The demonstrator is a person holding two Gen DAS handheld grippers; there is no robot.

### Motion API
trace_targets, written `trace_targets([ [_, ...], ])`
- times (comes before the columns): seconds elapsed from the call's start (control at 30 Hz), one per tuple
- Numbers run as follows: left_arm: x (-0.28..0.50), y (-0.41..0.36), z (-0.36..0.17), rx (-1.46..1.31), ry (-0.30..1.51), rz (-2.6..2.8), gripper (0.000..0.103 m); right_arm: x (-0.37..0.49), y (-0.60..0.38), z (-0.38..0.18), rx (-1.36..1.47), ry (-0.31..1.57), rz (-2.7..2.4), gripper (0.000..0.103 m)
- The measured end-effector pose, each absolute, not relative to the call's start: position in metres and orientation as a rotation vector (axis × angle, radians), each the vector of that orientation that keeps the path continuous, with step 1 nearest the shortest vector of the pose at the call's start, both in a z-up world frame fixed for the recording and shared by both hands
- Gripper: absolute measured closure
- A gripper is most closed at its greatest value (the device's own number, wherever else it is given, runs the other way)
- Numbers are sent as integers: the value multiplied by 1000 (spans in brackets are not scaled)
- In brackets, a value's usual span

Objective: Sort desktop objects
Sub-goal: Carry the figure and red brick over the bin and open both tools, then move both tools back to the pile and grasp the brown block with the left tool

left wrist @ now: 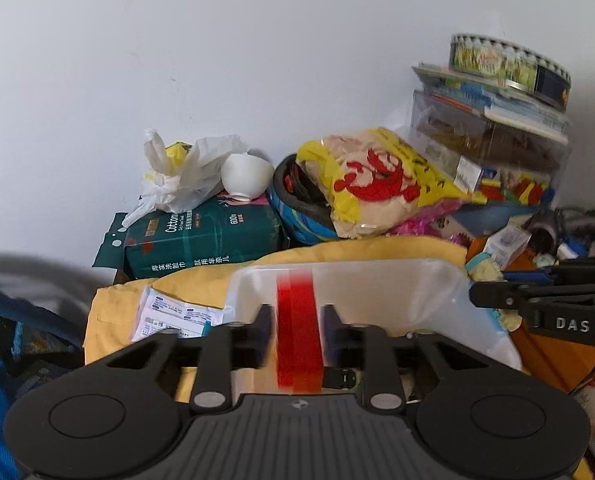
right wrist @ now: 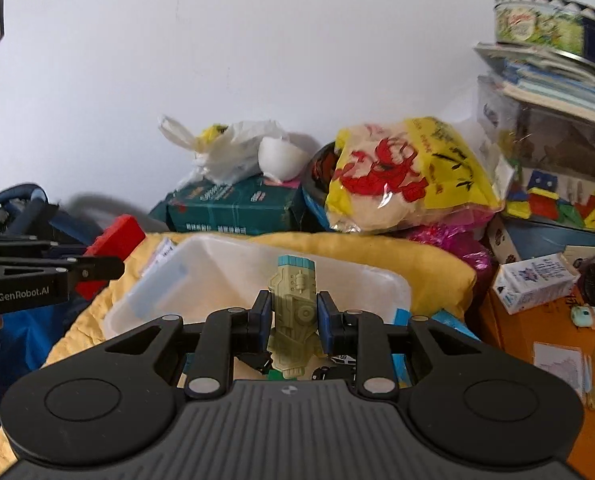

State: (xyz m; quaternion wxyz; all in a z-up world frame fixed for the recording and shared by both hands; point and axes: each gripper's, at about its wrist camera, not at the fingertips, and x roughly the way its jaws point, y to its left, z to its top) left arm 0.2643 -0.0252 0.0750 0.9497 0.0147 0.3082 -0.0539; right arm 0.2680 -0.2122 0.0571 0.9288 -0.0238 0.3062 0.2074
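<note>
While clamped: red block (left wrist: 298, 332), seemingly blurred.

The red block (left wrist: 298, 330) between the left gripper's (left wrist: 296, 334) fingers is smeared by motion, its top edge fading into the white bin (left wrist: 397, 292) beyond the fingertips; its lower end is hidden behind the gripper body. Below the right gripper's (right wrist: 292, 320) fingertips, the foot of the pale green toy (right wrist: 293, 312) sinks among small dark pieces too small to identify. The round tin (right wrist: 553, 28), far right of the fingers, is cut by the frame edge
</note>
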Motion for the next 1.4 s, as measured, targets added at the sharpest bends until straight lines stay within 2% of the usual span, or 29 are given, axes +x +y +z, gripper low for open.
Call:
trace_targets([
  [0.03, 267, -28, 73, 49, 635, -87, 33, 272, -210, 55, -58, 640, 420, 70],
  [0.07, 269, -29, 71, 63, 634, -45, 22, 275, -208, 53, -67, 644, 410, 56],
  [0.1, 269, -29, 69, 65, 631, -30, 22, 276, -207, 53, -71, 640, 400, 50],
  [0.4, 216, -17, 40, 38, 638, -103, 22, 237, -226, 44, -82, 607, 435, 47],
  [0.47, 192, -22, 24, 43, 641, -120, 22, 218, -233, 32, -87, 611, 446, 44],
  [0.6, 153, -37, -20, 15, 727, -162, 22, 181, -241, -13, -105, 703, 444, 44],
  [0.67, 142, -47, -42, 23, 778, -177, 25, 166, -242, -37, -103, 764, 439, 45],
  [0.73, 134, -56, -60, 48, 813, -197, 35, 152, -240, -56, -109, 809, 444, 47],
  [0.9, 136, -68, -83, 44, 845, -214, 39, 131, -239, -75, -98, 852, 437, 47],
  [0.97, 140, -71, -88, 54, 849, -225, 51, 127, -239, -77, -101, 857, 440, 47],
  [1.0, 143, -71, -89, 51, 854, -225, 63, 125, -238, -77, -104, 860, 440, 47],
  [1.4, 134, -33, -82, 12, 839, -156, 63, 124, -208, -97, -129, 882, 485, 49],
])
